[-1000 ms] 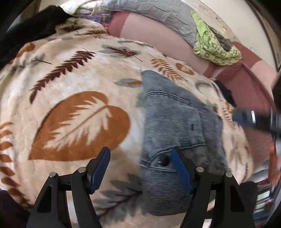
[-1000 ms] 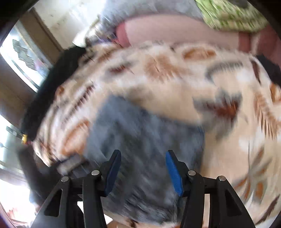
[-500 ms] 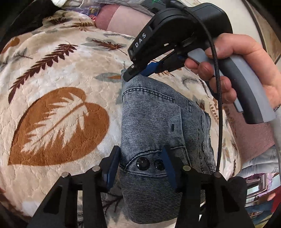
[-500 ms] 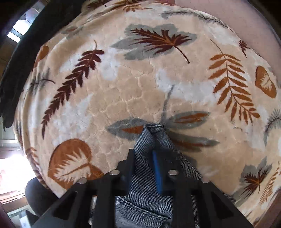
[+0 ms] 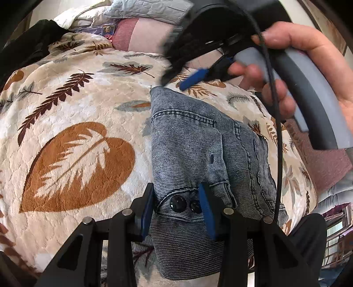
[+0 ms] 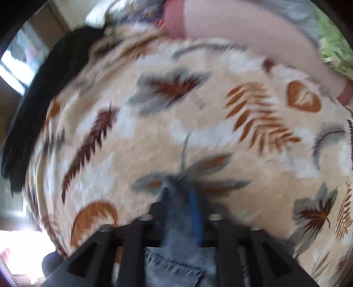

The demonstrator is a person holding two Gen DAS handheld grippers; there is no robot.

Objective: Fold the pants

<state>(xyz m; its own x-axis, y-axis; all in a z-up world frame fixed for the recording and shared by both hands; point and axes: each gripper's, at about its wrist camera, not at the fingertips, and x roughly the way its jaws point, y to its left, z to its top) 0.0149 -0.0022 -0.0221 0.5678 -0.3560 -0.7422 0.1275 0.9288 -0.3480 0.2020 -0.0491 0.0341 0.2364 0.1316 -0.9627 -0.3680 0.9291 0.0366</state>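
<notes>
Grey-blue denim pants (image 5: 187,143) lie folded in a narrow stack on a leaf-print blanket (image 5: 77,110). My left gripper (image 5: 176,192) straddles the near waistband with its two black buttons (image 5: 178,204). Its jaws are closing, and the cloth between them still lies flat. My right gripper (image 5: 173,85), blurred, hovers just above the pants' far corner (image 5: 155,92) with its jaws opening. In the right wrist view that gripper (image 6: 177,196) has the denim corner (image 6: 174,183) between its fingers, and the pants (image 6: 176,260) run under it.
A person's hand (image 5: 308,55) holds the right gripper's grey handle, and its cable (image 5: 278,154) hangs over the pants. A pink pillow (image 5: 143,35) and grey quilt (image 5: 150,11) lie at the back. A black garment (image 6: 44,88) lies left, a green cloth (image 6: 335,53) far right.
The right gripper swung in to the far corner, pinched it, and now spreads and lifts off it. The left jaws narrowed around the buttoned waistband.
</notes>
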